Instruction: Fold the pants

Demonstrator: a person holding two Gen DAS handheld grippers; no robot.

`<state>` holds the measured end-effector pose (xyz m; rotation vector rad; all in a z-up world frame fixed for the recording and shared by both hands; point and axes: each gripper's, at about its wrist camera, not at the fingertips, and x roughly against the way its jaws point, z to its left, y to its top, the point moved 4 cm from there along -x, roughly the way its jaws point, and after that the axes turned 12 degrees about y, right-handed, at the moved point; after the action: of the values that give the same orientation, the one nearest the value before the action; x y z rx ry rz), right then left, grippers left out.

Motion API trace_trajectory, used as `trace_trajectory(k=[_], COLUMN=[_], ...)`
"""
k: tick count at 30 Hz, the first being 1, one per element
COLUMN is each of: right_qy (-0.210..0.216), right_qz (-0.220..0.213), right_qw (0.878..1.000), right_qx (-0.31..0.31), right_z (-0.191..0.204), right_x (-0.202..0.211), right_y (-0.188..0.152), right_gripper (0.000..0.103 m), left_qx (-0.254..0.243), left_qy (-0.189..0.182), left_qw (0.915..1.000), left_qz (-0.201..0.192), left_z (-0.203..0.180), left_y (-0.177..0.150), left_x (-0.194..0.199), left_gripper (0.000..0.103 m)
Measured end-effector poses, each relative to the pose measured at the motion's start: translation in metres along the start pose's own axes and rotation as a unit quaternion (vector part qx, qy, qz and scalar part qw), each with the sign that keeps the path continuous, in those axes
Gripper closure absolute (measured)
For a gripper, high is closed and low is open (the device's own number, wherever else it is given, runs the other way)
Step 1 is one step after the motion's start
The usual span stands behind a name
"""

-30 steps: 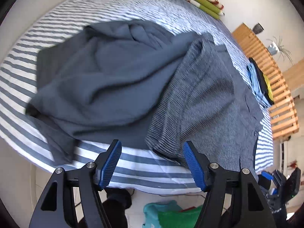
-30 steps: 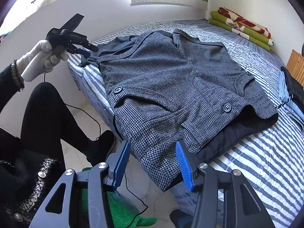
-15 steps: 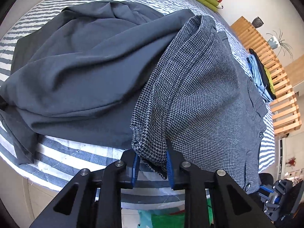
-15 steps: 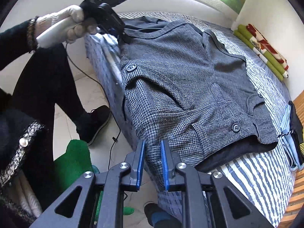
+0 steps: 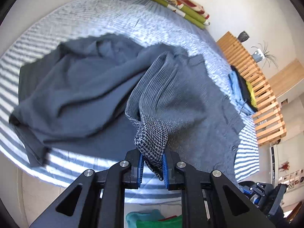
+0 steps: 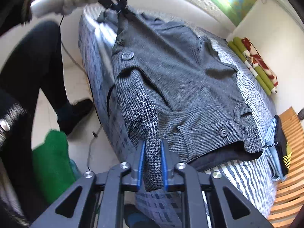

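Grey houndstooth woven pants are lying across the striped bed | left gripper and right gripper fingers are closing, each pinching a near-edge corner | garment is stretching away toward the far side

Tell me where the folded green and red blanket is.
The folded green and red blanket lies at the far end of the striped bed against the wall, top centre in the left wrist view, beyond the houndstooth pants.
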<state>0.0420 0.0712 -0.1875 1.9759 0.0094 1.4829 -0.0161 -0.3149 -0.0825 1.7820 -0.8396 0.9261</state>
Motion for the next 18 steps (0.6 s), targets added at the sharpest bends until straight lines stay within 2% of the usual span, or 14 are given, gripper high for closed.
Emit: trace_trajectory(k=[2, 6, 10, 14, 18], right_qy=[0.019, 0.053, 0.078, 0.066, 0.061], right_qz=[-0.025, -0.077, -0.126, -0.158, -0.163], right_qw=[0.999, 0.991, 0.978, 0.962, 0.941], right_qx=[-0.033, -0.092, -0.144, -0.210, -0.291], right_z=[-0.016, -0.057, -0.101, -0.165, -0.235], right_x=[0.019, 0.059, 0.089, 0.096, 0.079], right_y=[0.008, 0.024, 0.030, 0.029, 0.015], right_gripper=[0.093, 0.093, 0.094, 0.094, 0.094], left_qx=[-0.007, -0.029, -0.053, -0.060, -0.096], left_qy=[-0.012, -0.021, -0.015, -0.012, 0.021], left_qw=[0.9997, 0.9976, 0.9958, 0.9964, 0.9945], left_qz=[-0.020, -0.059, -0.072, -0.058, -0.036], left_z=[-0.010, -0.054, -0.107, -0.161, -0.227], left_y=[0.022, 0.075, 0.139, 0.202, 0.245], left_x=[0.018, 0.042, 0.041, 0.007, -0.061], left_gripper=[0.087, 0.087, 0.087, 0.088, 0.088])
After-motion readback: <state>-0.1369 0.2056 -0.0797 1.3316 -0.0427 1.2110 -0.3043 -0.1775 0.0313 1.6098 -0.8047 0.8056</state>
